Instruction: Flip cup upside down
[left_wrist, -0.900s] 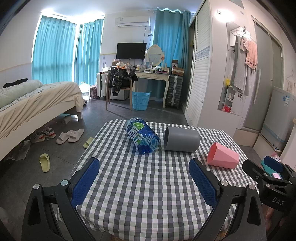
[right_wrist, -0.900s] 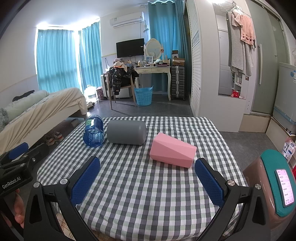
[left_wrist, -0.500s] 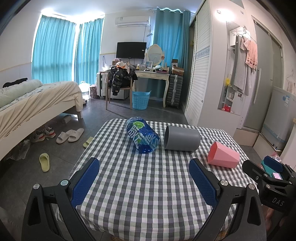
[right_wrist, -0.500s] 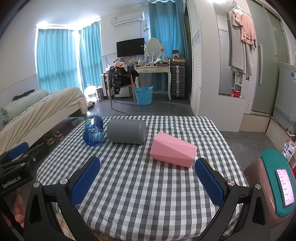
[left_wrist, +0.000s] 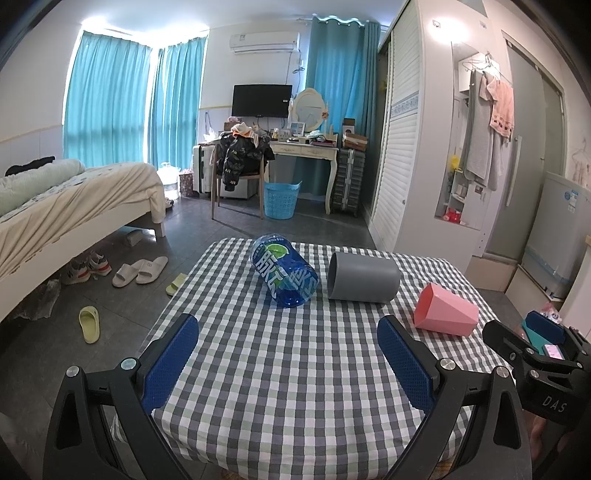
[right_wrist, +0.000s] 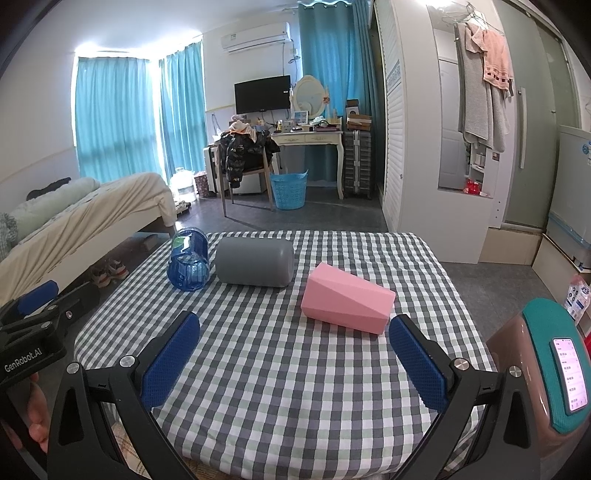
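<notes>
Along the bottom of both wrist views, your two grippers hover level over the near edge of the grey-and-white checked tablecloth (left_wrist: 295, 369). Your left gripper (left_wrist: 288, 363) has its blue-padded jaws spread wide with nothing between them; your right gripper (right_wrist: 293, 363) is spread just as wide and equally bare.

Three cups lie on their sides across the middle of the frame. A translucent blue plastic cup with printed lettering (left_wrist: 284, 275) sits leftmost, just beside a plain grey cylindrical cup (left_wrist: 364, 277). A faceted pink plastic cup (right_wrist: 347, 302) lies apart to the right, just beyond your right gripper's right pad.
</notes>
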